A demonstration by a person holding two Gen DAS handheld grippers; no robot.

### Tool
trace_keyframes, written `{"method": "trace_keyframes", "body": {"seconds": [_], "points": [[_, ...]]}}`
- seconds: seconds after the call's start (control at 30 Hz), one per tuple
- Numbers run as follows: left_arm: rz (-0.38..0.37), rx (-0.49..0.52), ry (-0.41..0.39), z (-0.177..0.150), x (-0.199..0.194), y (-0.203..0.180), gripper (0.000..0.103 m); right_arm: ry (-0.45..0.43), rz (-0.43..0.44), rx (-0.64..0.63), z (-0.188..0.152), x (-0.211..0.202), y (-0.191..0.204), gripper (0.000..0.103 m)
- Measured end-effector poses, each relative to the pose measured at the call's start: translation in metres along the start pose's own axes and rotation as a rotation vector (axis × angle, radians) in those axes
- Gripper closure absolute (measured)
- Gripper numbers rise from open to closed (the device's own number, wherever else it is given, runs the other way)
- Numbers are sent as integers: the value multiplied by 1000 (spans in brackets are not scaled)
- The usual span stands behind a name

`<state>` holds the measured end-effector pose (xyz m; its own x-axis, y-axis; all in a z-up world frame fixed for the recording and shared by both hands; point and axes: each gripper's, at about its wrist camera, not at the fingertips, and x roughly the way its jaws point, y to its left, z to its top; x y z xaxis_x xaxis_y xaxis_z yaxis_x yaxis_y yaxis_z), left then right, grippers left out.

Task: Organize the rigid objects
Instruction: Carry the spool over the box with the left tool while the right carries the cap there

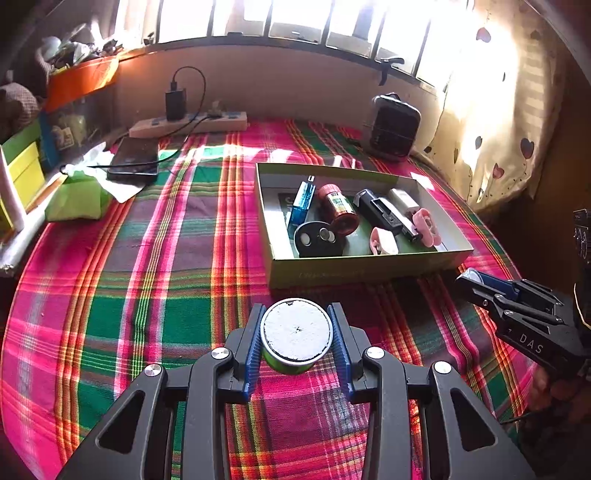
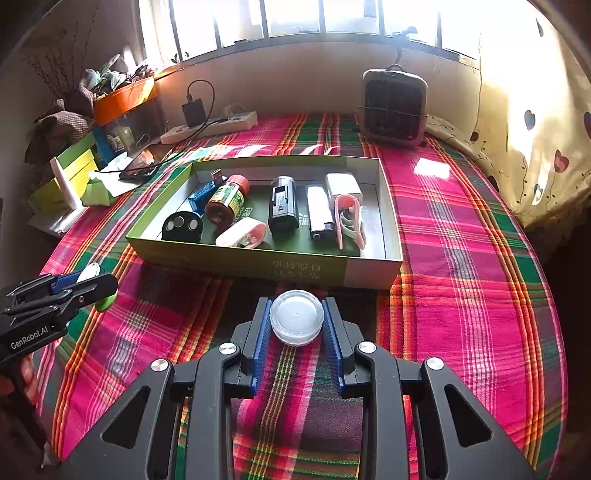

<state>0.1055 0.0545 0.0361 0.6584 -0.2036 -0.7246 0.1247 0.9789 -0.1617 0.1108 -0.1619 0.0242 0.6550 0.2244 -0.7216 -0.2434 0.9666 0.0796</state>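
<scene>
Plaid bedspread (image 2: 461, 240) fills the scene, so soft footing. Up close, left gripper (image 1: 296, 334) is clamped on a green tin (image 1: 293, 339), and right gripper (image 2: 296, 323) pinches a clear little jar (image 2: 296, 321). Both sit just short of the box (image 2: 310, 271). Looks like the carry-in step; next each needs lifting over the near wall into a free gap.

Ahead, a barred window (image 2: 295, 18) floods bright daylight over a plaid cloth (image 2: 461, 240) covering the surface. A heart-patterned curtain (image 2: 535, 129) hangs right; shelves of clutter (image 1: 26, 147) stand left.
</scene>
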Motion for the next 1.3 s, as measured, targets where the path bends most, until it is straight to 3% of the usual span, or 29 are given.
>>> {"method": "trace_keyframes", "body": {"seconds": [0.53, 0.83, 1.3], "points": [[-79, 6, -31, 51, 9, 0, 70, -42, 37, -19, 41, 0, 2, 74], [-115, -3, -13, 76, 36, -2, 70, 6, 43, -8, 59, 29, -5, 74], [-95, -14, 30, 86, 70, -1, 70, 72, 58, -6, 60, 63, -8, 74]]}}
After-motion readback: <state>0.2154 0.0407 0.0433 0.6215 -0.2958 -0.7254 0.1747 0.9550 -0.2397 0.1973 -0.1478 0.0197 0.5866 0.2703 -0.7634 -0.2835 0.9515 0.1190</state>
